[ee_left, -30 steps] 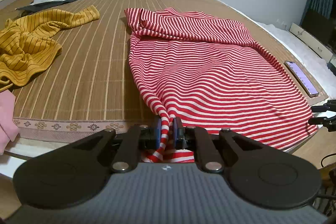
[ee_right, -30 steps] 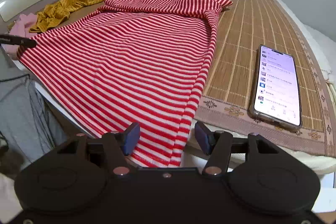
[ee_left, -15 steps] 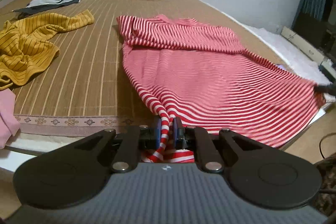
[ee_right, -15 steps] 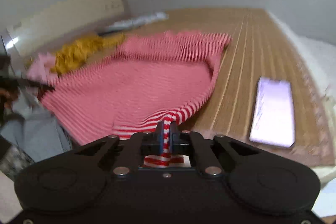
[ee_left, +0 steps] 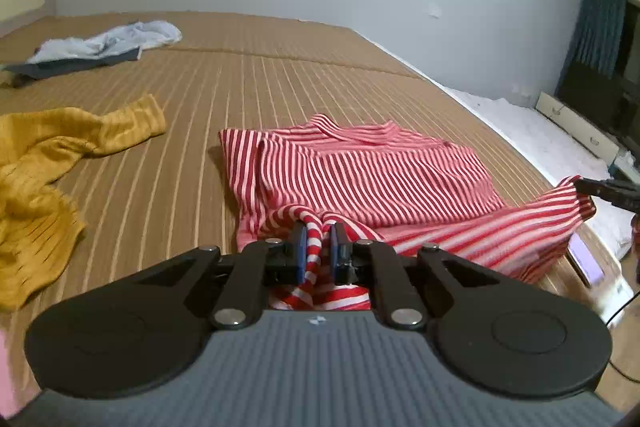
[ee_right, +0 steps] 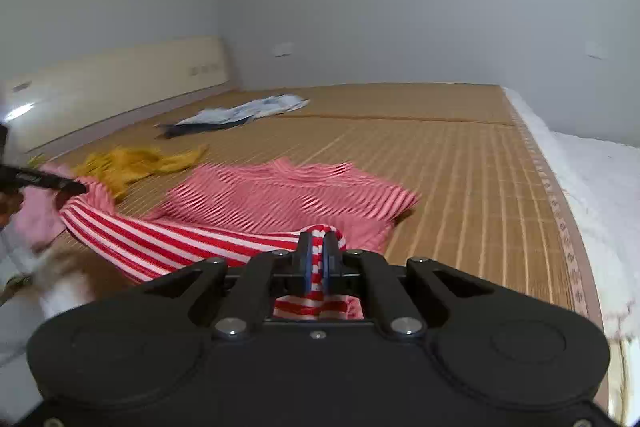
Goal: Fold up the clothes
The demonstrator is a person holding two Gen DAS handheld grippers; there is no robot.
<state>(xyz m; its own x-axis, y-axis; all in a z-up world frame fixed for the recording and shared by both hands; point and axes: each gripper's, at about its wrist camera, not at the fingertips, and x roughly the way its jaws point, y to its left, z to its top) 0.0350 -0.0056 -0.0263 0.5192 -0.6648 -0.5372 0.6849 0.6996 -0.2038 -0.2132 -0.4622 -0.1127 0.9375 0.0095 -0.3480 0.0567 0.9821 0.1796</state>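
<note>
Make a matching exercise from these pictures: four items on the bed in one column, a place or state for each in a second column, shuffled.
Items:
1. red striped shirt
2. mustard garment
3. light blue clothes
4. phone

States:
A. crumpled, left of the striped one
B. far across the mat
C. hem pinched by both grippers
D. screen lit, at the bed's edge

Pairs: 1-C, 2-A, 3-B, 4-D

Left gripper and right gripper both clamped tight, angled downward
</note>
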